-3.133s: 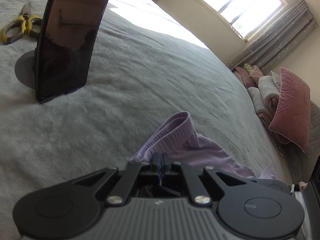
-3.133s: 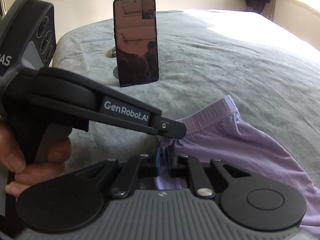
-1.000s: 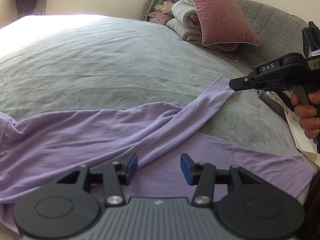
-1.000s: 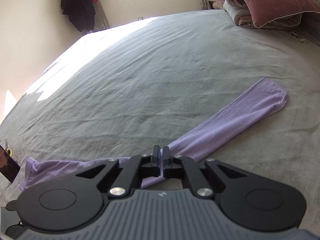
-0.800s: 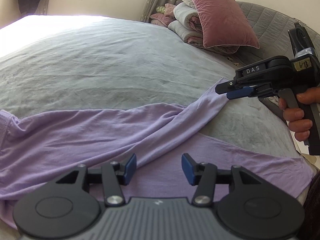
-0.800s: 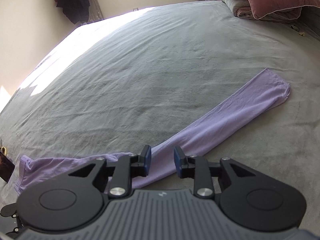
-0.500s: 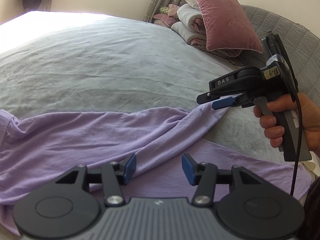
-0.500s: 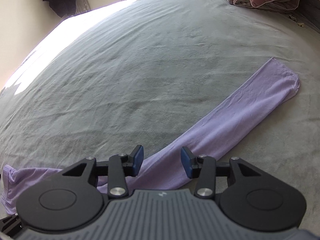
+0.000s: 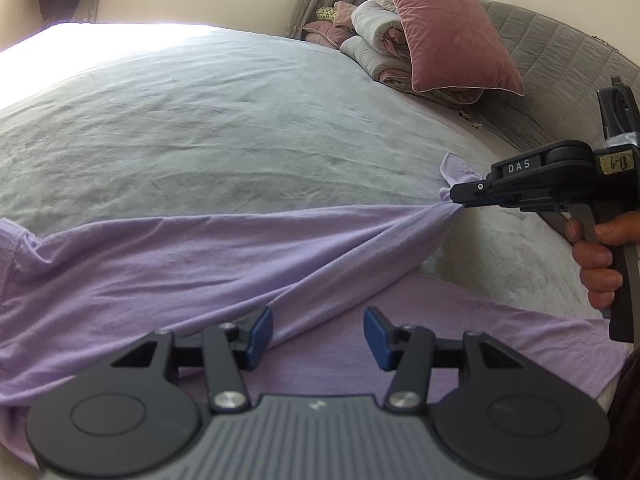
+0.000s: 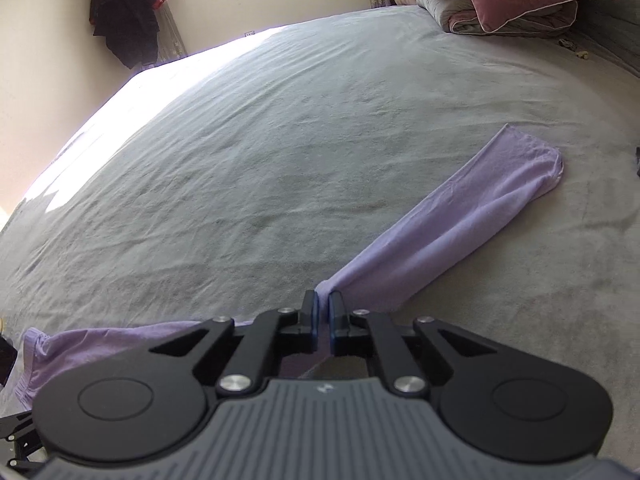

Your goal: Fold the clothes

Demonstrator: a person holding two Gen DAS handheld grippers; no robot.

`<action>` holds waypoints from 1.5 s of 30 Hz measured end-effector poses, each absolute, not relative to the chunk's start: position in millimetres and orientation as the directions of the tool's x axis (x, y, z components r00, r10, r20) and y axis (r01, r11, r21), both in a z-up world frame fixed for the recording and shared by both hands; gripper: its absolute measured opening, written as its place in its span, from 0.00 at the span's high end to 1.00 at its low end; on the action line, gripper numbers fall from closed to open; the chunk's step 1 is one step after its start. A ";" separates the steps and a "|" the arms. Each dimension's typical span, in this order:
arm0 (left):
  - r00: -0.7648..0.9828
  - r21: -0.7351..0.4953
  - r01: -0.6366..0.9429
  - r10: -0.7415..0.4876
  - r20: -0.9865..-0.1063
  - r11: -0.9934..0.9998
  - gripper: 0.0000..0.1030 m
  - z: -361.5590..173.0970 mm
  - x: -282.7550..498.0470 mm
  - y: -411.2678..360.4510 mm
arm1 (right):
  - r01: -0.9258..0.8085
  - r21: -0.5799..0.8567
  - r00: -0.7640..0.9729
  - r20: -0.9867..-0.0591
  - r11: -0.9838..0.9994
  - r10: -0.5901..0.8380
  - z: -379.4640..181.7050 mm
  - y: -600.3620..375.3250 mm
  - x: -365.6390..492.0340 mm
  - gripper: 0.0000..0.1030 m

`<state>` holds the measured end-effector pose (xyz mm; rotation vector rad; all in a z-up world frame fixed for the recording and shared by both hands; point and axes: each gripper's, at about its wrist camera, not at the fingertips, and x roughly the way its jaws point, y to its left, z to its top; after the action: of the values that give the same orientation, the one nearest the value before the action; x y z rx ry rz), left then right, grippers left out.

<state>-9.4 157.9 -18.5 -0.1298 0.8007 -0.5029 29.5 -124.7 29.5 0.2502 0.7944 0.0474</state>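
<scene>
On wrinkled grey bedding, right gripper [image 10: 323, 307] fingers pinch soft lilac shirt [image 9: 192, 256]; left gripper [image 9: 318, 334] gapes empty.

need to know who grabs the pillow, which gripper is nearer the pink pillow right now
Right. The right gripper pinches the purple shirt toward the headboard end, closer to the pink pillow. The left gripper hovers open over the shirt, farther back.

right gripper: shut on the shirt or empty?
Shut on the lavender shirt: right gripper has its fingers pinching bunched fabric, pulled taut.
</scene>
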 end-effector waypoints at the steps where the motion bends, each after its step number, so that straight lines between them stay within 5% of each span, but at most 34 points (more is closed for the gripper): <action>1: 0.583 -0.302 0.382 -0.482 -0.654 0.873 0.50 -18.8 -10.1 158.0 | 0.042 0.246 0.709 -0.691 0.968 0.145 32.8 -124.8 22.4 0.94; 9: 0.568 -0.331 0.381 -0.501 -0.654 0.864 0.50 -21.0 -15.5 158.9 | -0.045 0.218 0.764 -0.621 0.975 0.174 42.5 -114.7 -24.6 0.94; 27: 0.620 -0.283 0.376 -0.467 -0.631 0.882 0.52 -14.8 -11.0 153.4 | -0.014 0.297 0.695 -0.684 0.955 0.222 -0.9 -133.9 -45.4 0.93; 35: 0.648 -0.160 0.403 -0.405 -0.645 0.901 0.63 -18.8 -10.6 136.2 | -0.062 0.291 0.722 -0.647 0.955 0.244 16.7 -141.0 -50.2 0.93; 39: 0.665 -0.103 0.402 -0.368 -0.650 0.910 0.72 -22.6 -10.4 128.7 | -0.156 0.225 0.718 -0.643 0.962 0.267 21.9 -129.9 -50.3 0.79; 41: 0.671 -0.093 0.399 -0.359 -0.648 0.912 0.83 -22.9 -11.1 127.3 | -0.227 0.178 0.718 -0.633 0.957 0.288 22.8 -123.0 -50.5 0.50; 45: 0.686 -0.068 0.387 -0.336 -0.645 0.920 0.97 -23.5 -15.5 125.7 | -0.382 0.053 0.725 -0.602 0.923 0.335 17.1 -110.8 -53.0 0.50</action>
<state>-15.5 125.7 -23.5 0.0753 0.7070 -0.4052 -53.0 -110.8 17.1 -0.0770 0.6490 0.3958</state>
